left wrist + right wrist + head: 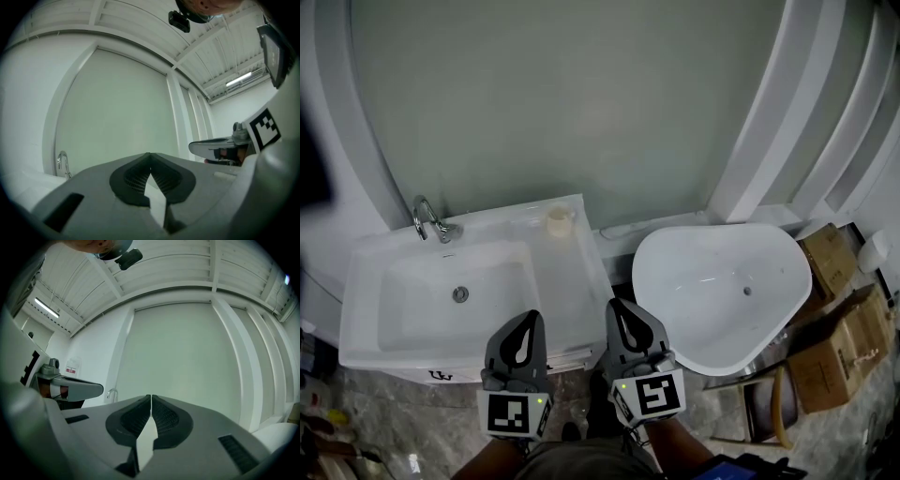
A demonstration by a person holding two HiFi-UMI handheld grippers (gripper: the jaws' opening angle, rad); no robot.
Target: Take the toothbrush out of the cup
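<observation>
A small cream cup (559, 218) stands on the back ledge of the white washbasin counter (567, 281), right of the sink bowl. From this height I cannot make out a toothbrush in it. My left gripper (528, 317) hovers over the counter's front edge, well short of the cup, and is shut with nothing in it. My right gripper (617, 305) is beside it, just off the counter's right edge, also shut and empty. The left gripper view shows the left gripper (150, 154) with jaw tips touching. The right gripper (151, 396) looks the same in its own view. The cup is hidden in both gripper views.
A chrome faucet (428, 221) stands at the sink bowl's (459, 293) back left. A white freestanding tub (722, 286) sits right of the counter. Cardboard boxes (839, 309) are stacked at far right. A pale green wall panel (581, 103) rises behind.
</observation>
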